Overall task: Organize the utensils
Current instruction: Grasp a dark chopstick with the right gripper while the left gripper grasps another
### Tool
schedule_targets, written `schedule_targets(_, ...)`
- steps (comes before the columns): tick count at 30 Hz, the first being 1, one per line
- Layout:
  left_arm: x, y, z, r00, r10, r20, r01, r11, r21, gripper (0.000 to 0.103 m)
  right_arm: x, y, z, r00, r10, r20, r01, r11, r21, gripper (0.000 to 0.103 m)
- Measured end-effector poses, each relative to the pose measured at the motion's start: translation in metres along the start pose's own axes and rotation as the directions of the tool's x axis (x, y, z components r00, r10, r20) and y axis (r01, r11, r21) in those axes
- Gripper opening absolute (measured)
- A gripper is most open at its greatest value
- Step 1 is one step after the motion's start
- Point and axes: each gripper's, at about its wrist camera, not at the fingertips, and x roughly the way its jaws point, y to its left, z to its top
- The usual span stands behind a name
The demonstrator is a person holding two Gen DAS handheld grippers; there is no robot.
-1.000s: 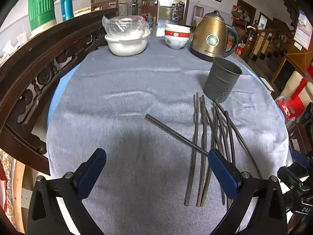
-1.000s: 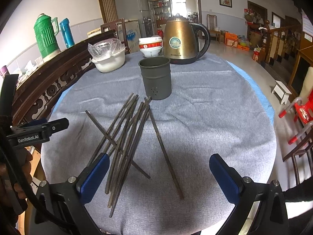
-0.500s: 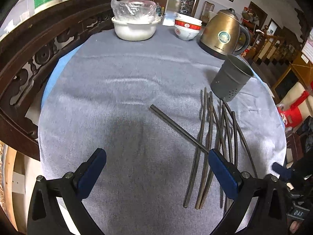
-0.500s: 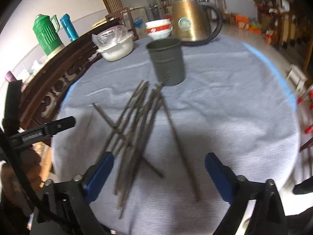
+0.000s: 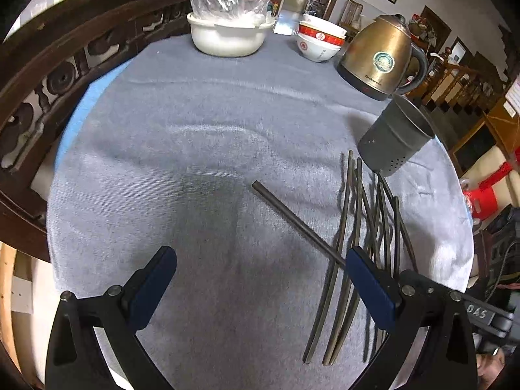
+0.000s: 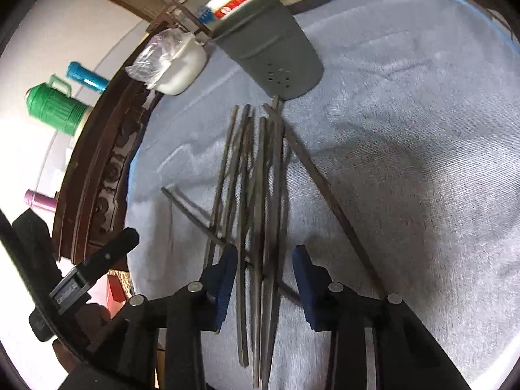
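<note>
Right gripper (image 6: 263,279) jaws just closing around chopsticks (image 6: 260,195), pads not touching; left gripper (image 5: 260,279) jaws wide apart, empty.

Chopsticks (image 5: 354,227): I count about ten (overlapping, hard to tell)
Holder (image 5: 395,139): one
Kettle (image 5: 380,55): one
Bowls (image 5: 227,35): three, I think

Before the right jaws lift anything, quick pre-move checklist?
1. Right gripper astride the chopsticks: ok; jaws have just been closing.
2. Pads pressing on the sticks: cannot tell, gaps show beside the bundle.
3. A single pair isolated: not ok, several sticks lie between the jaws.
4. Holder upright, mouth unobstructed: ok.
5. Left gripper open, holding nothing: ok.
6. Crossing stick clear of the bundle: not ok, it crosses the pile.
</note>
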Motion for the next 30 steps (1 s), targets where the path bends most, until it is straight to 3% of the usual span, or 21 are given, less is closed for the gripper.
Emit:
schedule_targets(2, 0.005, 0.001, 0.004, 1.0, -0.018, -0.016, 0.017, 1.0, -0.022, 0.103, 0.005, -0.003, 0.004, 1.0, 0.006, -0.013, -0.005, 1.0, 0.024, 0.037)
schedule_targets(6, 0.014, 0.001, 0.012, 0.999, -0.035, -0.037, 0.034, 0.998, -0.05, 0.1, 0.013, -0.01, 0.01, 0.999, 0.02, -0.027, -0.018, 0.998, 0.067, 0.017)
schedule_targets(12, 0.026, 0.0, 0.016, 0.996, -0.052, -0.072, 0.046, 0.996, -0.078, 0.099, 0.018, -0.02, 0.012, 0.997, 0.069, -0.034, -0.065, 0.992, 0.109, 0.008)
schedule_targets(21, 0.05, 0.002, 0.02, 0.979, -0.128, -0.159, 0.097, 0.976, -0.193, 0.071, 0.01, -0.021, 0.013, 0.996, 0.089, -0.01, -0.087, 0.992, 0.094, 0.008)
schedule_targets(24, 0.056, -0.002, 0.023, 0.974, -0.136, -0.18, 0.096, 0.972, -0.216, 0.068, 0.01, -0.02, 0.014, 0.995, 0.097, -0.007, -0.096, 0.991, 0.092, 0.008)
schedule_targets(26, 0.061, -0.004, 0.025, 0.971, -0.139, -0.196, 0.092, 0.968, -0.232, 0.059, 0.01, -0.021, 0.014, 0.995, 0.102, -0.007, -0.101, 0.99, 0.094, 0.008)
schedule_targets(29, 0.069, -0.008, 0.03, 0.966, -0.145, -0.214, 0.092, 0.967, -0.239, 0.034, 0.008, -0.025, 0.012, 0.993, 0.116, -0.005, -0.115, 0.989, 0.096, 0.008)
schedule_targets(30, 0.072, -0.01, 0.032, 0.964, -0.143, -0.224, 0.088, 0.967, -0.238, 0.019, 0.008, -0.026, 0.011, 0.993, 0.12, -0.004, -0.119, 0.988, 0.096, 0.008)
